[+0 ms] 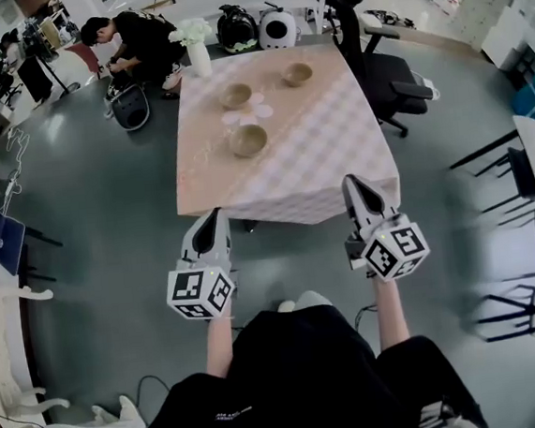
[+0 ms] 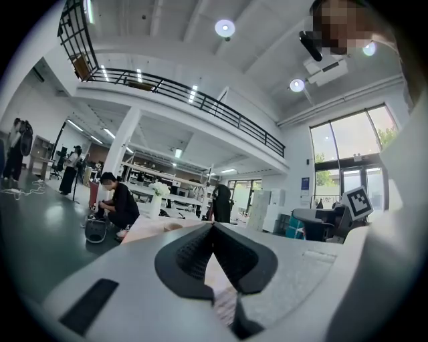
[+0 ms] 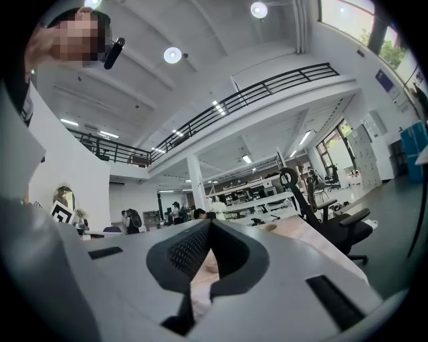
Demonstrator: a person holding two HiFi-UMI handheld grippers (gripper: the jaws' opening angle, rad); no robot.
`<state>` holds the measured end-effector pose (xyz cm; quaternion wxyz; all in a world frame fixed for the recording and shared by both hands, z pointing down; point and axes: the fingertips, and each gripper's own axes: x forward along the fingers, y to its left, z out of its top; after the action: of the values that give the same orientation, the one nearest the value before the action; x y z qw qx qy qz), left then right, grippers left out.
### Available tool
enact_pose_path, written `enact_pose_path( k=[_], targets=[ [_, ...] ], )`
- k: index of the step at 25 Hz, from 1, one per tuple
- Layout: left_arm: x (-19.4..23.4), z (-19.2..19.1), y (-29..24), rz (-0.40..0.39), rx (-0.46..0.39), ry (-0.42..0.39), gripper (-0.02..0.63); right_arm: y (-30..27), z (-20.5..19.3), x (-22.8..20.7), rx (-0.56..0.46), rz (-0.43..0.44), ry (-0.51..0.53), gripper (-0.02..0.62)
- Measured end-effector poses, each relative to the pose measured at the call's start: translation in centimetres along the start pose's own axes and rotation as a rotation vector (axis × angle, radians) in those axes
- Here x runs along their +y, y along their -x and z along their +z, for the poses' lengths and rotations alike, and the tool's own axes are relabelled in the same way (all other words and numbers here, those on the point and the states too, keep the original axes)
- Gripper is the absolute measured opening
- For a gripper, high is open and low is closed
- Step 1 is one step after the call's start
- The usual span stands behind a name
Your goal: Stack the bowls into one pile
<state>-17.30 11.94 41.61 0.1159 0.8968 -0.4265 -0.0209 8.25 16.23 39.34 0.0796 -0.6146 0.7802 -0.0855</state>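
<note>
Bowls, three of them, tan and empty-looking, sit apart on a table (image 1: 338, 169) draped in a pale pink checked cloth. All three lie ahead of both grippers, past the table's near edge.

The nearest bowl (image 1: 247, 141) is ahead of the left gripper (image 1: 213, 216) and a little to its right. A second bowl (image 1: 235, 96) sits directly beyond the nearest one. The third bowl (image 1: 297, 74) is farthest, ahead and to the left of the right gripper (image 1: 353, 184). By this layout the left gripper looks nearer to the closest bowl. The bowls are round, so no long axis sets the approach.

Both grippers are held level, short of the table, and touch nothing. In the left gripper view the left gripper's (image 2: 214, 226) jaws are pressed together with nothing between them. In the right gripper view the right gripper's (image 3: 209, 222) jaws are likewise closed and empty.

Hard to make out: some small white objects (image 1: 248, 114) lie among the bowls, and what they are cannot be told. The gripper views show only a sliver of tabletop over each gripper's body, and the bowls are barely visible there. A vase of white flowers (image 1: 197, 48) stands at the table's far left corner.
</note>
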Motion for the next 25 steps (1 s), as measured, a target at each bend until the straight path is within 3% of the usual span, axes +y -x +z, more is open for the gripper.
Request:
enact_pose_path(
  k=[11, 25],
  targets=[
    [3.1, -0.8, -5.1, 0.02, 0.028, 0.012, -0.003, -5.6, -1.2, -4.0, 0.014, -0.027, -0.037, -0.008],
    [6.4, 0.0, -16.4, 0.067, 0.041, 0.033, -0.002, -16.8, -1.0, -10.9, 0.062, 0.02, -0.058, -0.008]
  ],
)
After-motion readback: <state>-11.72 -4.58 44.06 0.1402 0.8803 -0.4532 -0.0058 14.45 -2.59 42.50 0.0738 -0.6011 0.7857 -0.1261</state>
